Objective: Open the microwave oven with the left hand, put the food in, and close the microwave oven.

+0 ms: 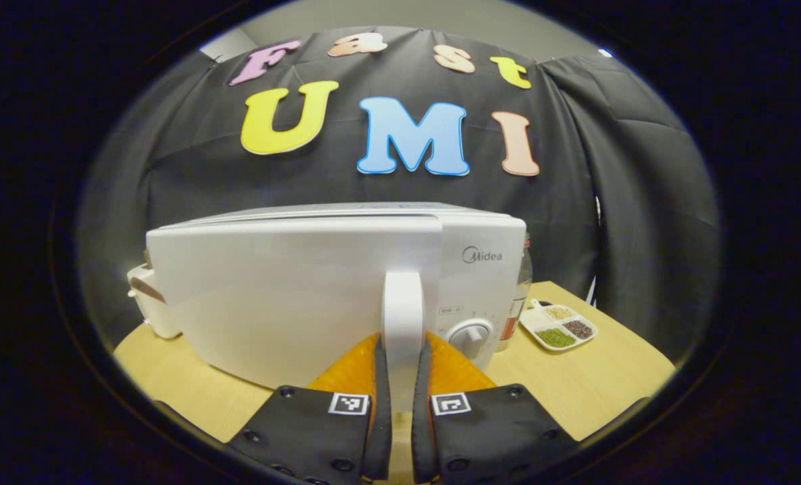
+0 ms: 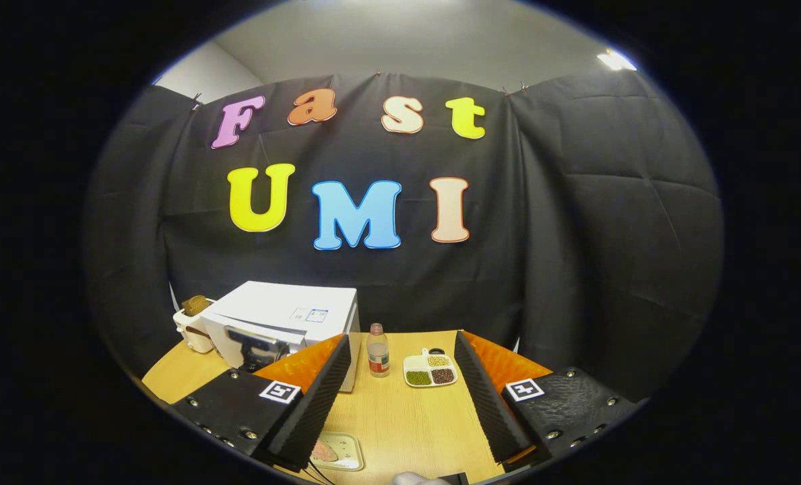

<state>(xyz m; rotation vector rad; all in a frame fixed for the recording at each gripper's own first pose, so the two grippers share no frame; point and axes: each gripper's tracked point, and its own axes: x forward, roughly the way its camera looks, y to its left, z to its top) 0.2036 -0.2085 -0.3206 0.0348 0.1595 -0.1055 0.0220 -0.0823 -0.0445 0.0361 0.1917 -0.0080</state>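
Observation:
The white microwave [image 1: 292,289] stands close in front in the left gripper view. Its door hangs slightly ajar, the handle side swung out from the body. My left gripper [image 1: 403,345] is shut on the door's upright white handle [image 1: 402,303], one finger on each side. The right gripper view shows the microwave [image 2: 292,311] farther off at the left, with the left gripper [image 2: 252,347] at its front. My right gripper [image 2: 400,340] is open wide above the table, holding nothing. A small plate of pinkish food [image 2: 336,451] lies on the table below it, near the left finger.
A wooden table [image 2: 407,424] carries everything. A clear bottle [image 2: 376,350] and a divided dish of beans [image 2: 430,370] stand right of the microwave. A white toaster [image 2: 195,330] with bread sits to its left. Black cloth walls close the back and sides.

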